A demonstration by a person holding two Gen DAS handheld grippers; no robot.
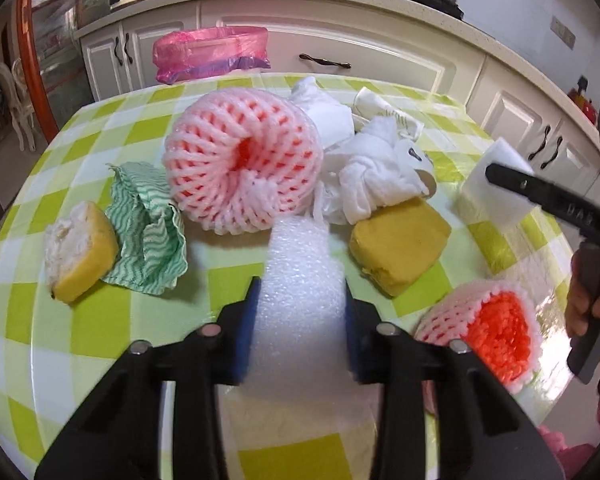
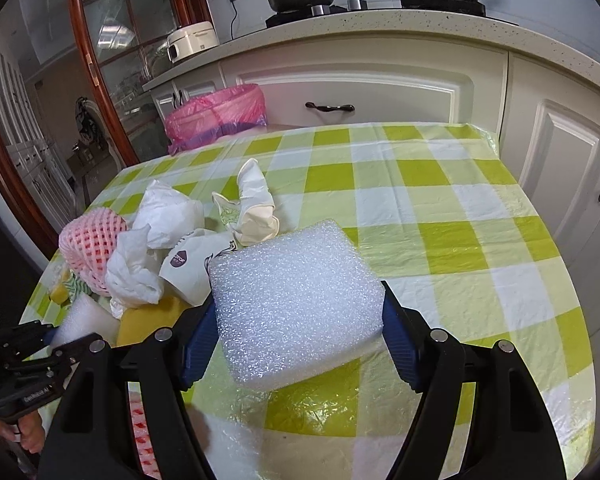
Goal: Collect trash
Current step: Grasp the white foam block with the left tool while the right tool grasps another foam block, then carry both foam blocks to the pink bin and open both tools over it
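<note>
From the left wrist, the left tool (image 1: 300, 312) is clamped on a narrow white foam strip (image 1: 300, 280) amid trash mid-bench (image 1: 100, 320) (pink-lined bin (image 1: 212, 54) beyond the far edge). From the right wrist, the right tool (image 2: 296, 324) clamps a white foam block (image 2: 296, 300) resting on the bench.

Raised letters "UAB", blurred, on black plastic finger of right claw (image 1: 512, 184), seen from left wrist. Small white print "EveRobot AI", uncertain, on black body of left claw (image 2: 36, 394). Purple drop logo on crumpled white paper cup (image 2: 188, 268): lettering too small to read.
</note>
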